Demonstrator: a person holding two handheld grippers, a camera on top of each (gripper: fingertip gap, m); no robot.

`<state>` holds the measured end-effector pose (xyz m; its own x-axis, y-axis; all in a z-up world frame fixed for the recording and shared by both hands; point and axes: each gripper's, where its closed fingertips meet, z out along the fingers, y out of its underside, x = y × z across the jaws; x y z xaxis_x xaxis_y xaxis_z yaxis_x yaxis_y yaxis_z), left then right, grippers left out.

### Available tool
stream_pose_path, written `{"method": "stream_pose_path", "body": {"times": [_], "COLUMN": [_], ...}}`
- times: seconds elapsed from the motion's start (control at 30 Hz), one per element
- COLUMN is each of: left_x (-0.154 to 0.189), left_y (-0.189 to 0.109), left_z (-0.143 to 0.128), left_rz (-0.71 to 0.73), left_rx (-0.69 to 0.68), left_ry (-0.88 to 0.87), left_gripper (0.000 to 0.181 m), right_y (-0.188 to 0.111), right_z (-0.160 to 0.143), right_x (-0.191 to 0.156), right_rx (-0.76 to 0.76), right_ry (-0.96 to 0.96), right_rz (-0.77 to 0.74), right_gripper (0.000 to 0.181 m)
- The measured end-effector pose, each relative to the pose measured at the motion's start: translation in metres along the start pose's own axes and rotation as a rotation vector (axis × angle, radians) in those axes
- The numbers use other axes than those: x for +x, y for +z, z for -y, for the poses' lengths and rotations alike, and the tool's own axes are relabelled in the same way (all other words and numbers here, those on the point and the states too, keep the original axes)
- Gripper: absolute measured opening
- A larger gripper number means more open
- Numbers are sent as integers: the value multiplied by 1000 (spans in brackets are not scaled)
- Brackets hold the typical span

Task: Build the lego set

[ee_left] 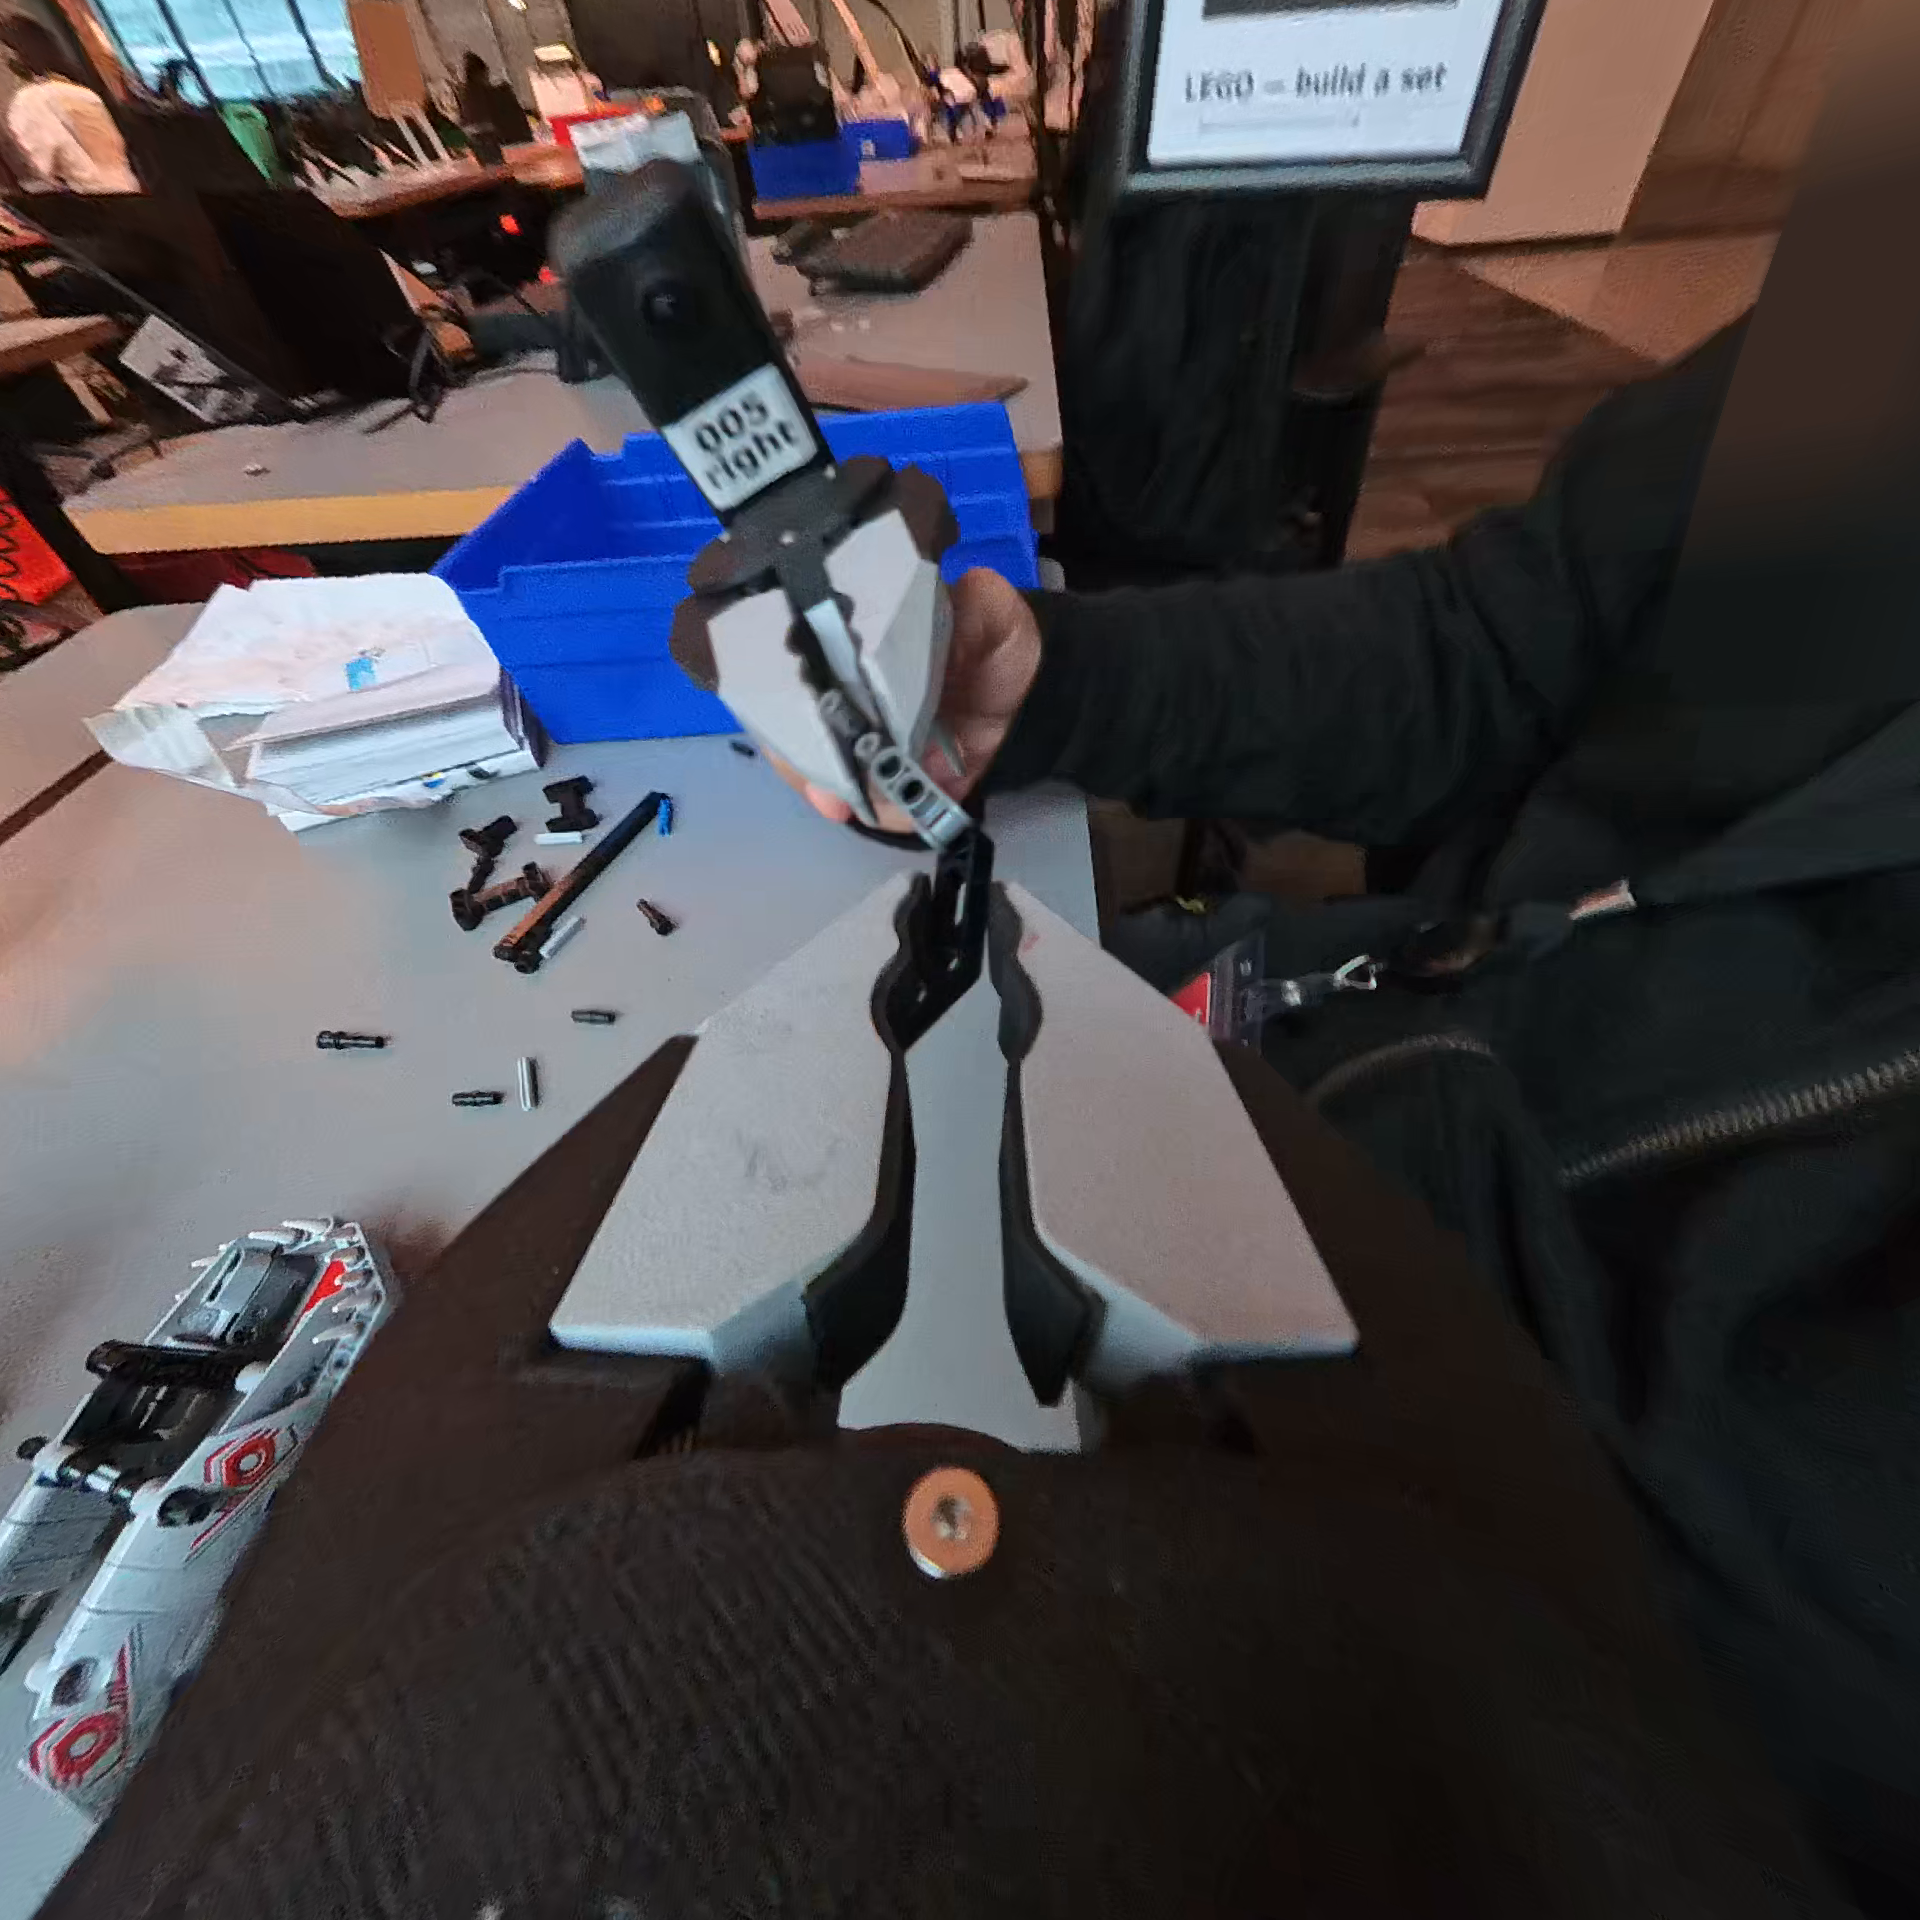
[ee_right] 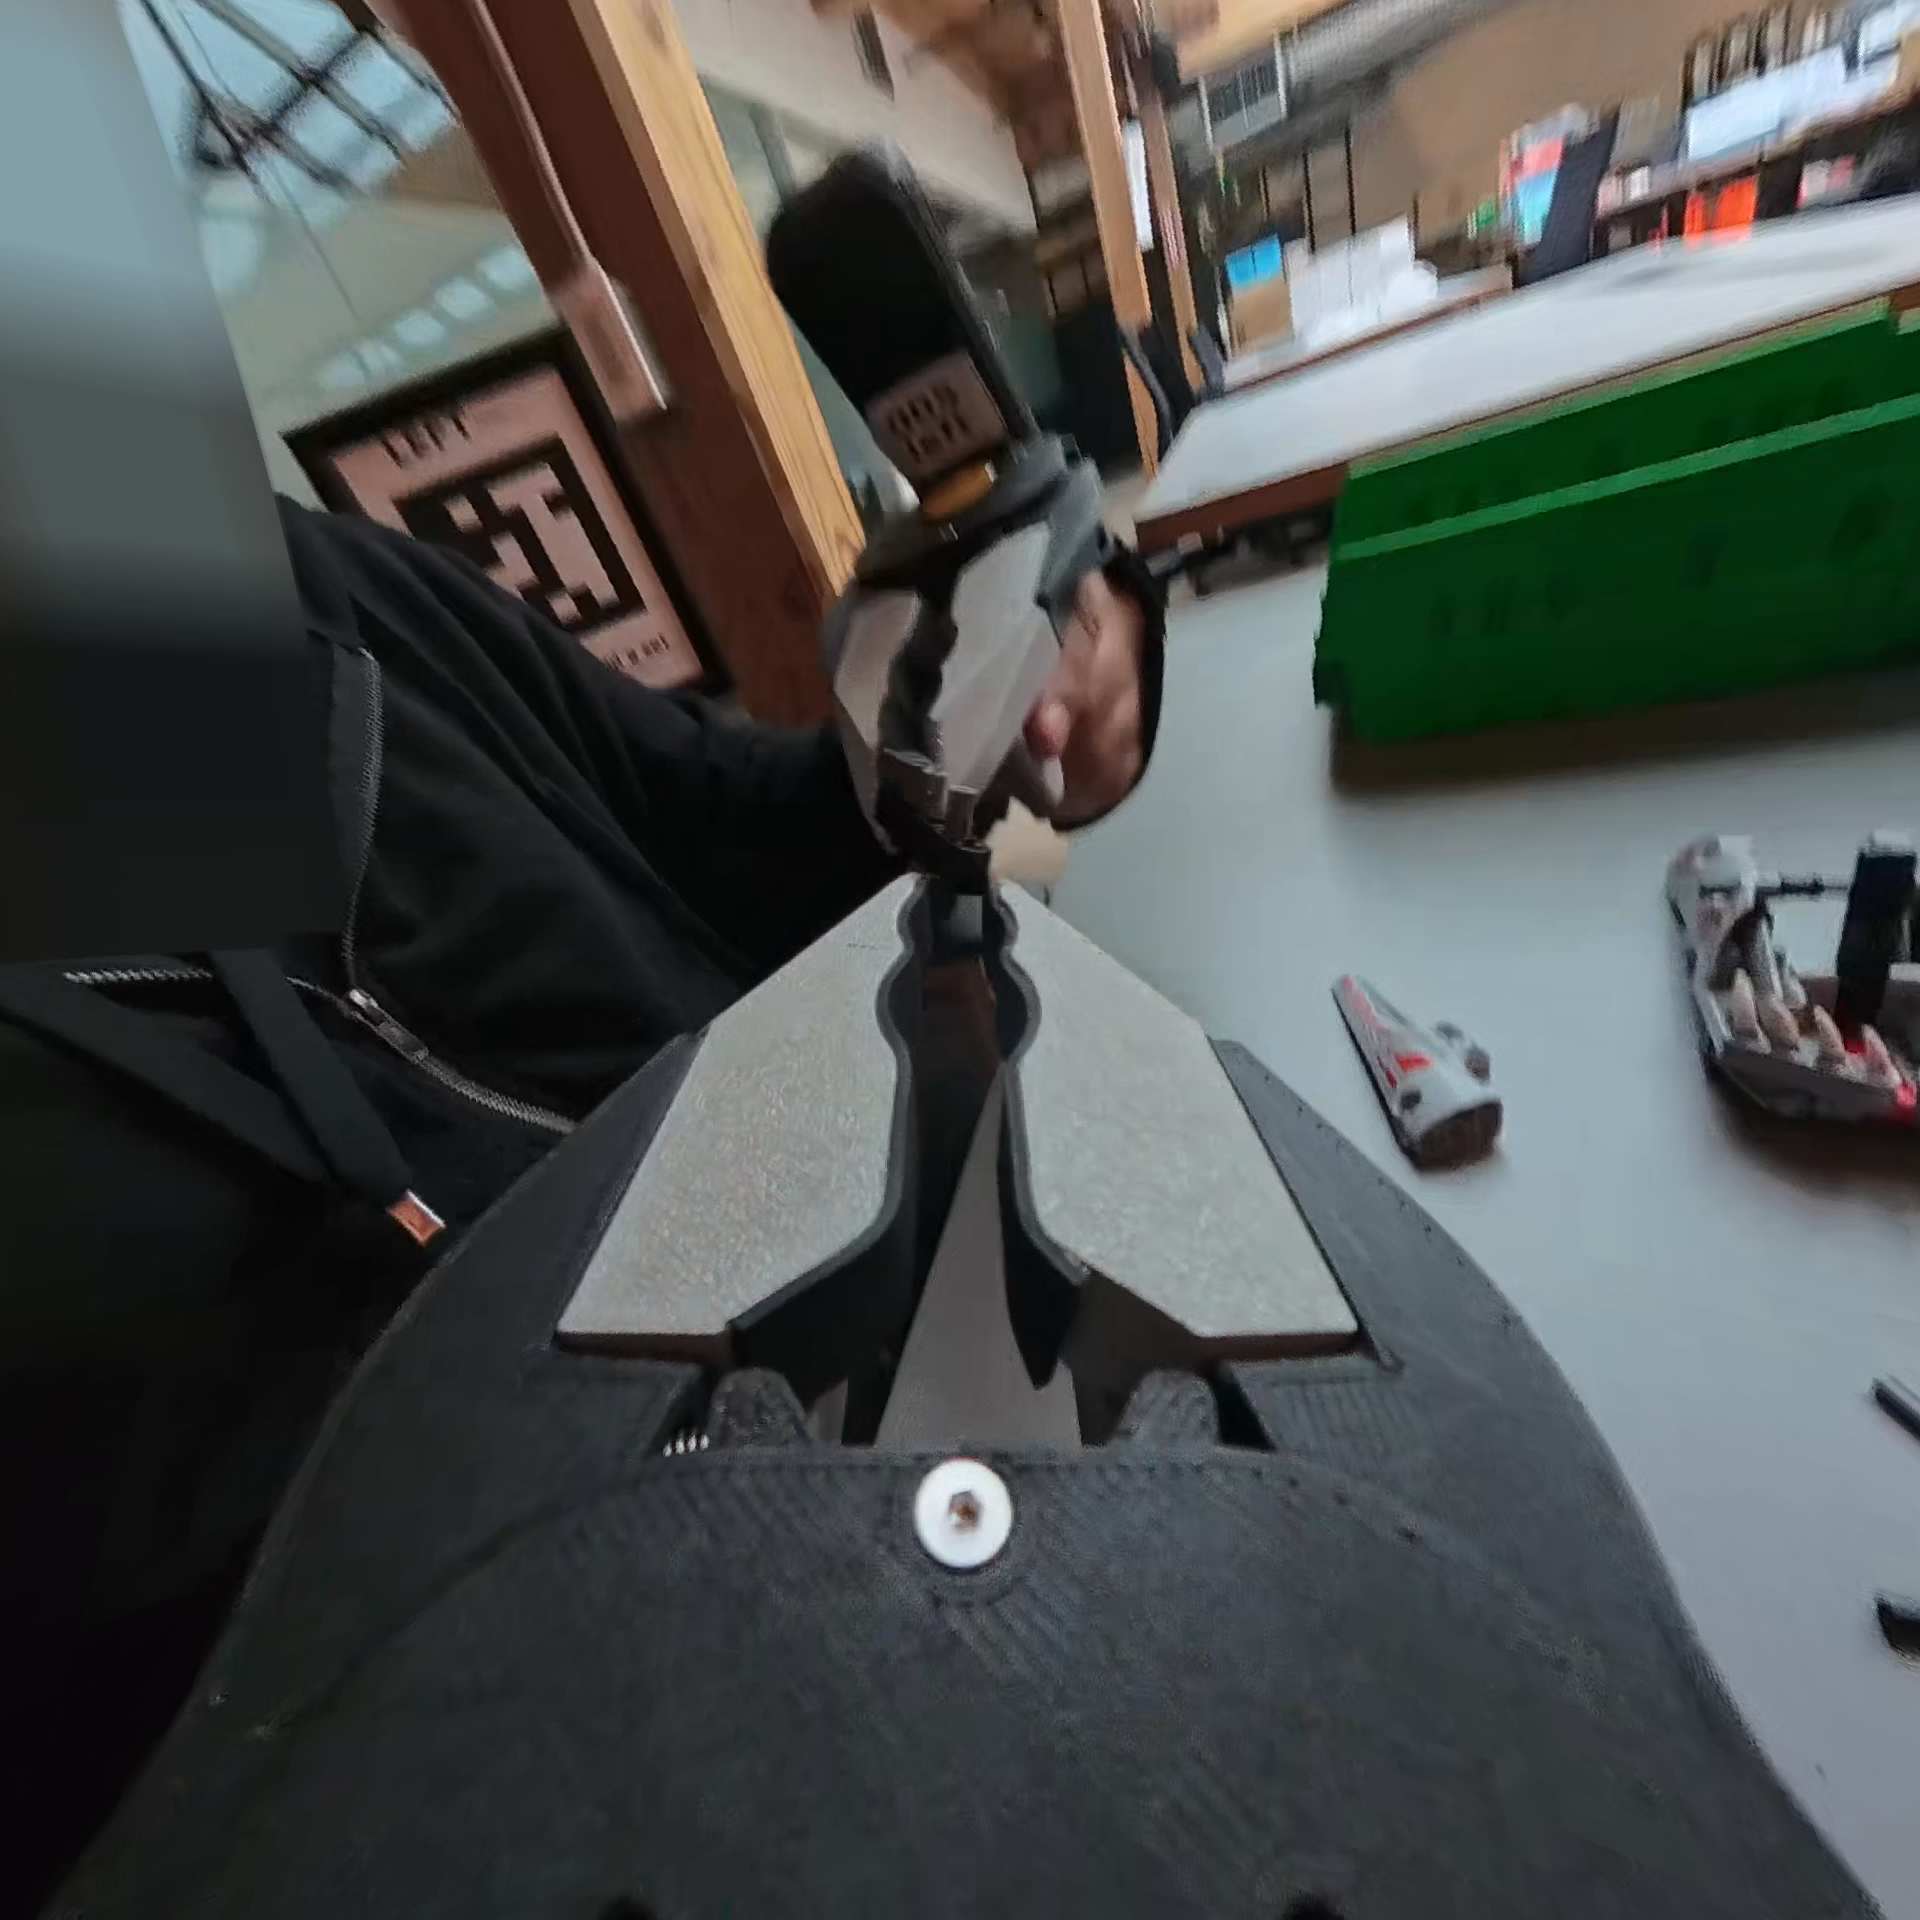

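The left tool point(ee_left: 951, 914) pinches a black beam point(ee_left: 951, 935) meeting the right tool's point(ee_left: 883, 769) grey beam point(ee_left: 914, 795).

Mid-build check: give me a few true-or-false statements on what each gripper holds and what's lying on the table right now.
1. The left gripper is shut on a black beam. True.
2. The right gripper is empty. False: it is shut on a grey beam.
3. The two beams meet end to end in the air above the table. True.
4. The blue bin sits on the near edge, beside the built model. False: it stands at the far side, behind the paper stack.
5. Loose black pins lie on the table. True.
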<state>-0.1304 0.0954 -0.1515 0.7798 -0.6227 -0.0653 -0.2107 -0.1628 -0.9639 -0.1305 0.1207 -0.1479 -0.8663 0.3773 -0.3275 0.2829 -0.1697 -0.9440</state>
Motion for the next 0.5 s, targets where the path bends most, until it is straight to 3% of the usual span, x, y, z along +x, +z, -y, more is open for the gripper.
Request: {"method": "stream_pose_path", "body": {"times": [0.07,0.1,0.27,0.43,0.5], "left_x": [5,7,17,48,51], "left_y": [1,2,7,7,7], "left_z": [-11,-14,-23,-29,-31], "left_rz": [-15,-24,-88,-197,-202], "left_rx": [-74,-90,-111,-135,-150], "left_ry": [35,43,67,283,309], "left_gripper": [7,6,6,7,7], "right_y": [2,2,7,28,38], "right_z": [-12,-14,-6,-24,-38], "right_x": [4,5,-6,-44,-53], "right_rx": [-109,-144,-208,-299,-377], "right_ry": [7,-3,-88,-66,-69], "right_rz": [-43,-73,-133,82,123], "right_gripper": [11,22,43,19,20]}}
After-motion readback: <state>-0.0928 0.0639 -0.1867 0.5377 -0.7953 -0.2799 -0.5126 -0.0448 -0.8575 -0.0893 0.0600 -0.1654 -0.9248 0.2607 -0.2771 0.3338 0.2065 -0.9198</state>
